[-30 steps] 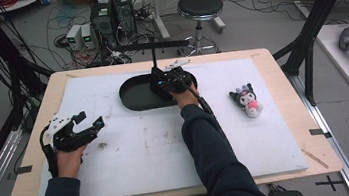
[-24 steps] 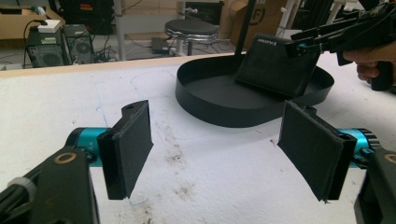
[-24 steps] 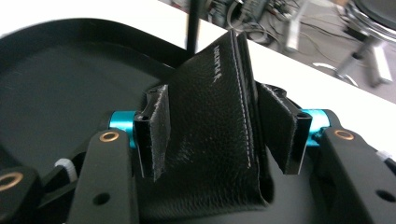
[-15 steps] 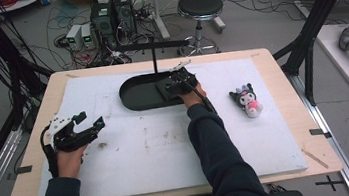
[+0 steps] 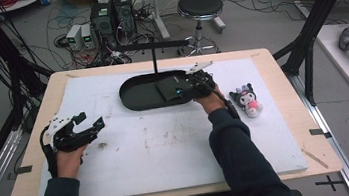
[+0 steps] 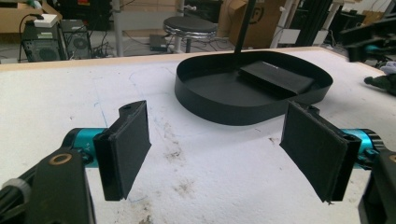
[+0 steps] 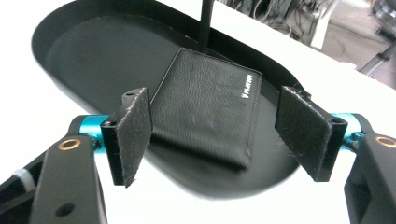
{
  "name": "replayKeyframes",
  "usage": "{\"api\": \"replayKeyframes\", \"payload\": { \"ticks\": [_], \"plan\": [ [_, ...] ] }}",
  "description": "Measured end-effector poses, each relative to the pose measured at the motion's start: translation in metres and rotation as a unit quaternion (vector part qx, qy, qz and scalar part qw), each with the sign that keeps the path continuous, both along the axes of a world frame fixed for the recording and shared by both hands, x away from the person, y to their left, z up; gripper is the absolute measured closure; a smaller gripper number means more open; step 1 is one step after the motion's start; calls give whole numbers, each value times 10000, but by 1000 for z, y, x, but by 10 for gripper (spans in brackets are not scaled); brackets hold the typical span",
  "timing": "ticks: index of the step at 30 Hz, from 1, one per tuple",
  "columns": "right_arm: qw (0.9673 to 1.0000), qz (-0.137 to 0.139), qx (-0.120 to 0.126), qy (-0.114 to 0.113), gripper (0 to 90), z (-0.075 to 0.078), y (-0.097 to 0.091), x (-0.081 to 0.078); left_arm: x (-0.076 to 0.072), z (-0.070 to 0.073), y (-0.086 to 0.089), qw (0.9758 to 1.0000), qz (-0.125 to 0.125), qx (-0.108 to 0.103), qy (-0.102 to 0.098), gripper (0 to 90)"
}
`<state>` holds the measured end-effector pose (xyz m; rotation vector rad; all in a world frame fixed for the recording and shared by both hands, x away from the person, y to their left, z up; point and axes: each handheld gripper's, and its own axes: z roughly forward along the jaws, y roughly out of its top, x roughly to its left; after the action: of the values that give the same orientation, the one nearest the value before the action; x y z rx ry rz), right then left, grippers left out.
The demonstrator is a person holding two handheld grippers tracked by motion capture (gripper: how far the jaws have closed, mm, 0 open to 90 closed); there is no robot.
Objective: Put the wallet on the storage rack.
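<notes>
- Since the earlier high view, the right claw [image 5: 189, 87] has drawn back toward the tray's right end, and its jaws have just been opening; the black wallet [image 5: 167, 87] it hovered over now lies free in the tray, with nothing between the pads.
- At the left of the surface [image 5: 169, 154], the left claw [image 5: 83, 127] sits where it was, jaws spread wide and holding nothing, resting near the pad's left edge and well apart from the tray.
- In the middle, the black oval tray [image 5: 134, 97] lies on the white pad, a thin black post rising behind its far rim. The wallet lies flat on the tray floor, in its right half.
- In the right gripper view, the wallet [image 7: 205, 105] lies just ahead of the open jaws, its long axis running away from the claw and skewed a little toward the left pad [image 7: 133, 133]. The right claw is far nearer to it than the left.
- Further right, a small plush toy [image 5: 247, 100] with a dark head and pink body lies on the pad, just beside the right forearm. It is probably the next thing to fetch, lying to the right of the claw and nearer the person.
</notes>
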<state>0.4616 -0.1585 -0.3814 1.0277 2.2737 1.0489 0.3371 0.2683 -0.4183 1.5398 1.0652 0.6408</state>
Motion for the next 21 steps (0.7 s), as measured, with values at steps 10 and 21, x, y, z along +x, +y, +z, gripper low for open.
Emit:
{"api": "replayKeyframes", "payload": {
  "ticks": [10,21],
  "plan": [
    [9990,-81,117,-424,220,5,-66,-55,0,0,1,10000,36,-27,-10,228],
    [9973,-422,-318,-511,213,-13,-112,-95,-1,1,0,9999,93,8,-42,229]
  ]
}}
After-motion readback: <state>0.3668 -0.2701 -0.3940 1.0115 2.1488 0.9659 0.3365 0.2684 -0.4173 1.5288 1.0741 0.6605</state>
